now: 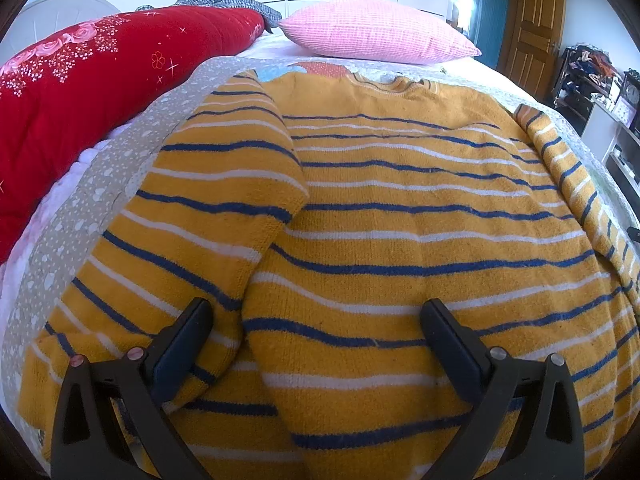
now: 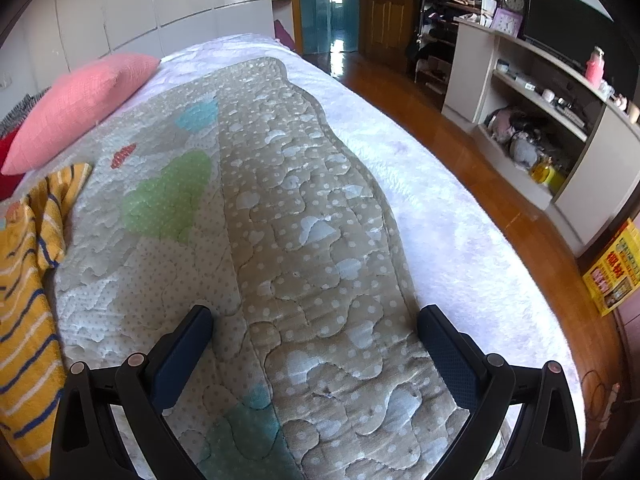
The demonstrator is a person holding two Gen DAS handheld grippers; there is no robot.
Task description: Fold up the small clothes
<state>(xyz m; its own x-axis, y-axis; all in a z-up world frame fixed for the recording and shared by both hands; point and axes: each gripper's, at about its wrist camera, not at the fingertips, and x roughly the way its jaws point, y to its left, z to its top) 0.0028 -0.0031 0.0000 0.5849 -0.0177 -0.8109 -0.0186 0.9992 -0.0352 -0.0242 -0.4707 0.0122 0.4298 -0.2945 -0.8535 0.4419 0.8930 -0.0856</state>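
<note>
A small mustard-yellow sweater (image 1: 400,208) with blue and white stripes lies flat on the quilted bedspread (image 1: 80,208), collar towards the pillow. Its left sleeve (image 1: 224,184) is folded in along the body; the right sleeve (image 1: 568,168) lies along the right edge. My left gripper (image 1: 316,320) hovers open over the sweater's lower hem, nothing between its fingers. In the right wrist view my right gripper (image 2: 314,324) is open above the bare quilt (image 2: 304,208), and the sweater's edge (image 2: 28,264) shows at the far left.
A red floral quilt (image 1: 80,92) lies rolled along the left side of the bed. A pink pillow (image 1: 376,36) sits at the head. To the right are the bed edge, wooden floor (image 2: 460,140), a shelf unit (image 2: 540,92) and a clothes rack (image 2: 440,8).
</note>
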